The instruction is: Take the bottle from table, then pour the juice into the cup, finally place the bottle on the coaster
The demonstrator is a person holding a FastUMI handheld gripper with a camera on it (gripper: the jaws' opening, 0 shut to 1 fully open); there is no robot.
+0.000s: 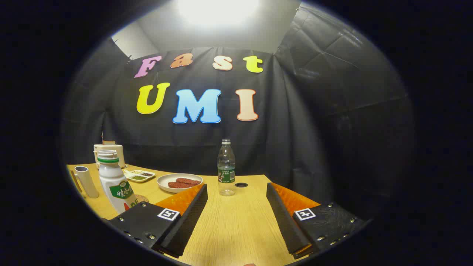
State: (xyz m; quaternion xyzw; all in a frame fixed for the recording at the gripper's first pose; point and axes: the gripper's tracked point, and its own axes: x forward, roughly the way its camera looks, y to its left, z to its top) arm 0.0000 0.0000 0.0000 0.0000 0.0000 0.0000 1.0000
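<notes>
- One white bottle (114, 183) stands upright at lower left of the frame, on a coaster (141, 198); likely rigid, smooth, moderately heavy. Grip mid-body, below the green collar.
- It sits just outside the left finger, not between them.
- Gripper (236, 214) fingers: spread wide, holding nothing.
- Cup (86, 181): left of bottle.

The coaster (141, 198) is mostly hidden behind the white juice bottle (115, 181); the tray's (140, 175) contents are too small to identify.
</notes>
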